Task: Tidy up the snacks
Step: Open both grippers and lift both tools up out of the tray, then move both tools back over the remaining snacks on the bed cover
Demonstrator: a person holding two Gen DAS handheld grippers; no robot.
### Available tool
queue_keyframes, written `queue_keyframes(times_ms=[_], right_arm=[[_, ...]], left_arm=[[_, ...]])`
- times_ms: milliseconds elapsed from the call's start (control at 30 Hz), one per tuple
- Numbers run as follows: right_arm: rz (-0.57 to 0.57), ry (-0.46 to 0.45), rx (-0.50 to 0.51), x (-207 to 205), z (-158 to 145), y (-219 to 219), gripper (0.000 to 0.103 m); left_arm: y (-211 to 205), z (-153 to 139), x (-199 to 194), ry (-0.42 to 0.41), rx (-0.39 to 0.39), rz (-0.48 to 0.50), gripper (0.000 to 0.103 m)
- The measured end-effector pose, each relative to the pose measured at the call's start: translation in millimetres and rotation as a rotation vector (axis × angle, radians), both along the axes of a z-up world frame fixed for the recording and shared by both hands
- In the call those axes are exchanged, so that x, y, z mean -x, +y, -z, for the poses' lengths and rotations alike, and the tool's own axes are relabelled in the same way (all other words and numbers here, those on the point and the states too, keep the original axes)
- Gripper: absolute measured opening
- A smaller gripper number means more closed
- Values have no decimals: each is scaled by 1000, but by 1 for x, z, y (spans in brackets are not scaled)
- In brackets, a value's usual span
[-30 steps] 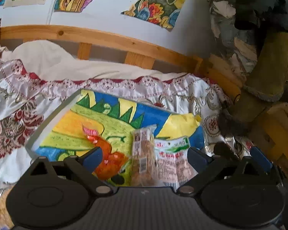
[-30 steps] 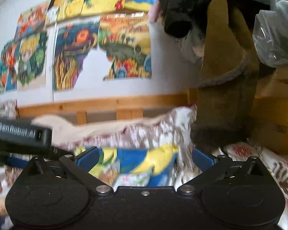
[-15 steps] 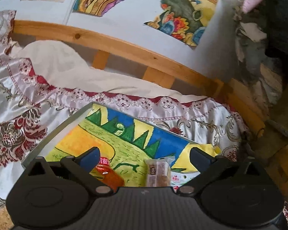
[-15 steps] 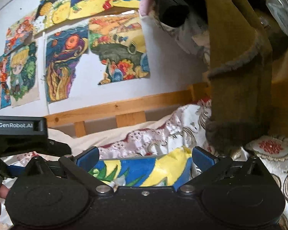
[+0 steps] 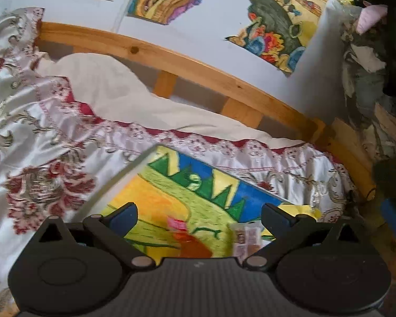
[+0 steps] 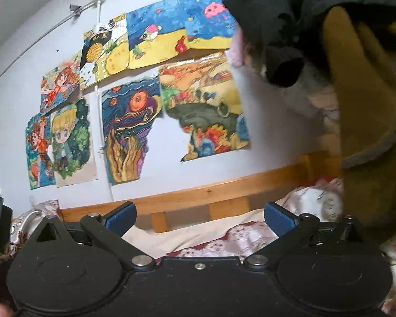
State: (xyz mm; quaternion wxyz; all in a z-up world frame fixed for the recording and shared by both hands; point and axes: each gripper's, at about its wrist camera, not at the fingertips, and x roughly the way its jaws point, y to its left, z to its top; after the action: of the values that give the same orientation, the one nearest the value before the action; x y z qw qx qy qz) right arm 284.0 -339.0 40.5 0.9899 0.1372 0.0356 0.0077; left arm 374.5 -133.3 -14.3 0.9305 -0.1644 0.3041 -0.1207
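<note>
Hanging over a bed (image 5: 52,142) draped in a white and red patterned cover, the left gripper (image 5: 199,215) has its jaws spread wide and empty above a brightly painted board (image 5: 155,198) lying on the cover. Two snacks rest on that board near the gripper's base — an orange packet (image 5: 191,245) and, just right of it, a clear biscuit packet (image 5: 246,239), both blurred. The right gripper (image 6: 199,215) points at a wall of drawings (image 6: 134,126) above the wooden bed rail (image 6: 198,195), its jaws likewise apart, holding nothing.

Left gripper (image 5: 199,215) and right gripper (image 6: 200,215): black bodies, round side discs, silver pivot screws, blue-padded fingers (image 6: 120,216).
</note>
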Motion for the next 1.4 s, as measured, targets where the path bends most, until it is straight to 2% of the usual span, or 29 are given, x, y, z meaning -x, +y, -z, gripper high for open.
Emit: queue_keyframes(times_ms=[133,233,367,533,733,900,1100,1300,1400], right_arm=[[-27,83,-55,-10,25,1,102],[-35,126,-107,-3,33,1,102],[-21,128,-54,20,19,10,102],[1,142,-19,58,-5,15,102],[-15,156,52,117,-28,35,102],[-21,181,115,166,-34,58,102],[-17,257,127,214,-28,81,102],[-11,347,116,245,-11,97,102],[-10,370,127,260,-7,104,102]], left_arm=[[11,1,8,6,-35,-12,101],[16,-3,18,-13,-50,-8,102],[23,-11,34,-16,-47,-11,102],[40,-24,69,-61,-30,-7,102],[66,-37,122,-125,-68,15,102],[93,-44,165,-145,-101,22,103],[119,-44,208,-105,-152,-17,103],[141,-31,242,-49,-127,-58,103],[147,-25,256,-20,-144,-72,103]])
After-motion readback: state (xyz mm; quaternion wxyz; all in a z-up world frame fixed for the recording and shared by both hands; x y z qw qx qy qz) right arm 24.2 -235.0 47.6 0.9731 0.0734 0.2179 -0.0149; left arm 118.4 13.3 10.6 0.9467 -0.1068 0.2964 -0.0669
